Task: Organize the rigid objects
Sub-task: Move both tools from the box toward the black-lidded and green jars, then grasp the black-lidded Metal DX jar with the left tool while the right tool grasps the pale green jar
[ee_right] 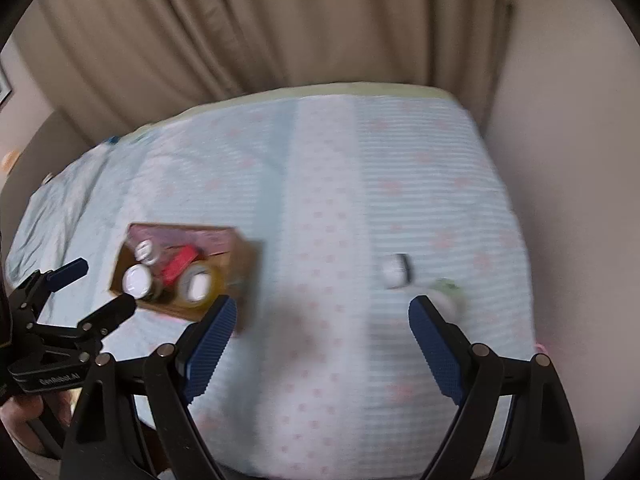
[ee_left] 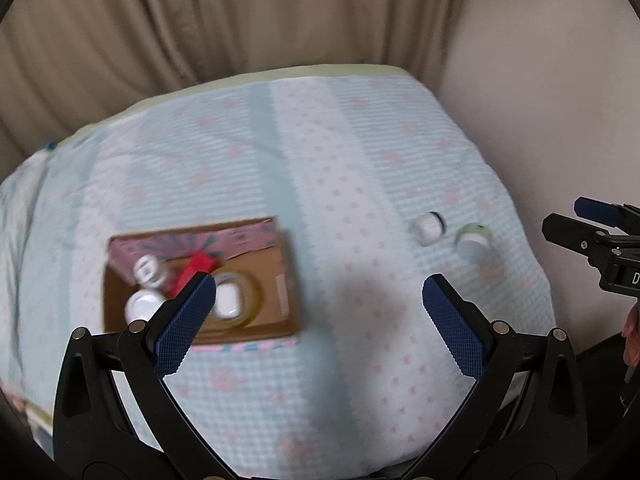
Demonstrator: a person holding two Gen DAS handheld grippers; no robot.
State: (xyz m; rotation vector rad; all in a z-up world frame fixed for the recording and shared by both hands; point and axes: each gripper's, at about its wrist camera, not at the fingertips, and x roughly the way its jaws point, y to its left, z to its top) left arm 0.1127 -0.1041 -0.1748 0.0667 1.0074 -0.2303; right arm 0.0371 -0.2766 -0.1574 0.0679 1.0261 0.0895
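An open cardboard box [ee_left: 280, 280] [ee_right: 244, 264] lies on the bed at the left. It holds white-capped jars [ee_left: 144, 304] [ee_right: 136, 280], a red object [ee_left: 192, 272] [ee_right: 178, 266], and a tape roll around a white case [ee_left: 230, 300] [ee_right: 198, 286]. Two loose items lie on the blanket at the right: a small white jar [ee_left: 428, 230] [ee_right: 394, 270] and a green-rimmed white bottle [ee_left: 474, 240] [ee_right: 448, 294]. My left gripper [ee_left: 318, 292] is open and empty above the blanket, beside the box. My right gripper [ee_right: 322, 310] is open and empty, its right finger near the green-rimmed bottle.
The bed carries a light blue and white blanket [ee_left: 320, 168] [ee_right: 320, 184] with pink dots. Beige curtains [ee_left: 200, 20] hang behind it and a plain wall [ee_left: 540, 80] stands on the right. The right gripper shows in the left wrist view [ee_left: 600, 240], the left gripper in the right wrist view [ee_right: 92, 288].
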